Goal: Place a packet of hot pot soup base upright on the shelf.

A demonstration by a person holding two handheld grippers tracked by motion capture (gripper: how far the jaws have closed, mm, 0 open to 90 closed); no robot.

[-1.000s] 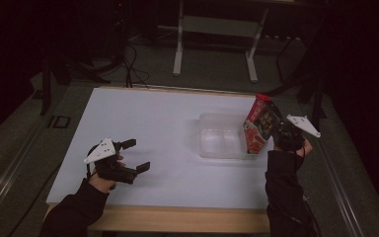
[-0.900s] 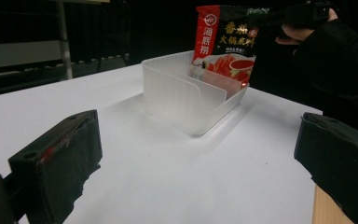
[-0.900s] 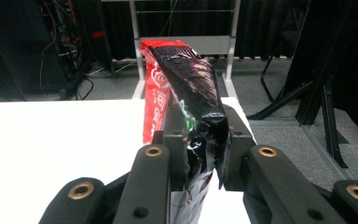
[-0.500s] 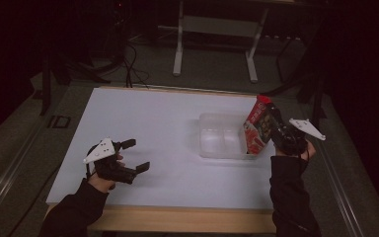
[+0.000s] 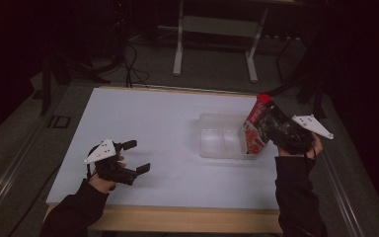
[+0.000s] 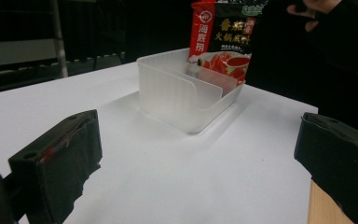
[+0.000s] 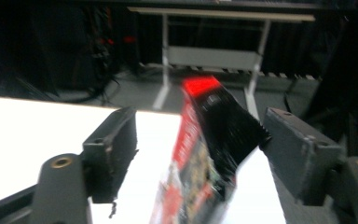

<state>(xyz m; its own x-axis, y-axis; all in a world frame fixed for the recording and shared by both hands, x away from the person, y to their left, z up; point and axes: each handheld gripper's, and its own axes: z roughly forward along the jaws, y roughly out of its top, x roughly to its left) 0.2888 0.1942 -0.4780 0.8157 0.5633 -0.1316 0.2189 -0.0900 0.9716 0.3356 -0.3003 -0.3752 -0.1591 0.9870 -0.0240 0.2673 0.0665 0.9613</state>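
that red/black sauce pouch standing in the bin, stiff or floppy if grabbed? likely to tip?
Likely floppy: the pouch looks like a thin, flat foil pack. It leans tilted against the clear bin wall, so it may topple. The right tool straddles it with jaws apart, so it looks unsupported.

Left tool [image 5: 132,157] and right tool [image 5: 269,122]: black bodies, each topped by a grey three-cornered plate. Jaws: thick black pads, brass-coloured screw inserts at their bases, a red smear on one left pad. Person: dark long sleeves.

I see a dim room, black surroundings; the white tabletop [image 5: 168,133] is brightest. In the right gripper view, the red-and-black packet [image 7: 205,154] is motion-blurred; the tabletop glares.
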